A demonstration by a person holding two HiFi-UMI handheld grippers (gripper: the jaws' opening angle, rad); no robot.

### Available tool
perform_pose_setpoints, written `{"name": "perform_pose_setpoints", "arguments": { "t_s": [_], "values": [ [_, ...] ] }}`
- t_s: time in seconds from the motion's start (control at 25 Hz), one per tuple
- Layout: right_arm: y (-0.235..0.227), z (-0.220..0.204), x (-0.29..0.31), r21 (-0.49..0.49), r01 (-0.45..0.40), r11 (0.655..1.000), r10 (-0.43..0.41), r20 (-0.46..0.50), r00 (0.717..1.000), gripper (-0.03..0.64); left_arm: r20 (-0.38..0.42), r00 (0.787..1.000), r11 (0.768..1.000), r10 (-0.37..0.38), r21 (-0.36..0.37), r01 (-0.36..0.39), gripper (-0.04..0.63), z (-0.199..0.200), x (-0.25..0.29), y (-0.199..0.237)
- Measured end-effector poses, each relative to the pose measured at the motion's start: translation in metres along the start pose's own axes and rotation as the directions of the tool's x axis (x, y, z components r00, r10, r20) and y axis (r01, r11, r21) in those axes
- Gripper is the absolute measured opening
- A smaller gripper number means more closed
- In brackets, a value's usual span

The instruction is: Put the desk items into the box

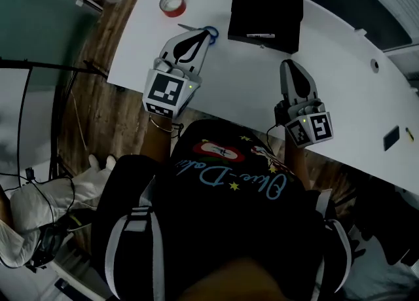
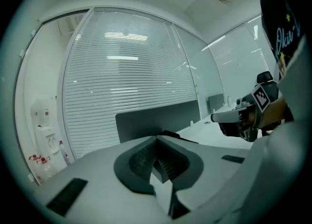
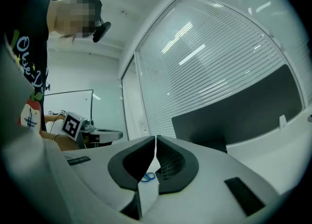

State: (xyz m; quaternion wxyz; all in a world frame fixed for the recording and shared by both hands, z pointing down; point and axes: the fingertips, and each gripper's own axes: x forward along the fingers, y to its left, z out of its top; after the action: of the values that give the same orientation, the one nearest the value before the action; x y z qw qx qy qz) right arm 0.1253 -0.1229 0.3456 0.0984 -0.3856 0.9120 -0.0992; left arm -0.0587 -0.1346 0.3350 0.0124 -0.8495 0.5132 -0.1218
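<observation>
Two items out, head view: tape roll (image 1: 173, 4) and scissors (image 1: 208, 33) on tabletop (image 1: 340, 97), box (image 1: 265, 5) behind, nothing seen packed | left gripper view: your left gripper (image 2: 156, 140) fingers (image 2: 141, 162) together, empty | right gripper view: your right gripper (image 3: 155, 141) likewise, scissors beyond

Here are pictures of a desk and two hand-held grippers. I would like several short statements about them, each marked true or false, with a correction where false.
1. A red tape roll lies on the white desk. True.
2. The scissors have red handles. False: the handles are blue.
3. The left gripper holds the scissors. False: its jaws are together with nothing between them, and the scissors lie on the desk.
4. The black box stands on the desk beyond both grippers. True.
5. The right gripper grips the tape roll. False: it is shut and empty.
</observation>
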Motion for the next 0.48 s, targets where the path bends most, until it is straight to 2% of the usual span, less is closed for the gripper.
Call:
{"name": "perform_pose_setpoints", "arguments": {
  "t_s": [0.24, 0.48],
  "values": [
    [0.015, -0.016, 0.009, 0.033, -0.090, 0.995, 0.091, -0.026, 0.996, 0.025, -0.024, 0.992, 0.993, 0.121, -0.005, -0.122, 0.020, -0.012, -0.034, 0.014],
    [0.022, -0.022, 0.014, 0.030, -0.148, 0.989, 0.149, -0.041, 0.988, 0.025, -0.026, 0.979, 0.979, 0.204, 0.000, -0.204, 0.020, -0.017, -0.054, 0.025]
  ]
}}
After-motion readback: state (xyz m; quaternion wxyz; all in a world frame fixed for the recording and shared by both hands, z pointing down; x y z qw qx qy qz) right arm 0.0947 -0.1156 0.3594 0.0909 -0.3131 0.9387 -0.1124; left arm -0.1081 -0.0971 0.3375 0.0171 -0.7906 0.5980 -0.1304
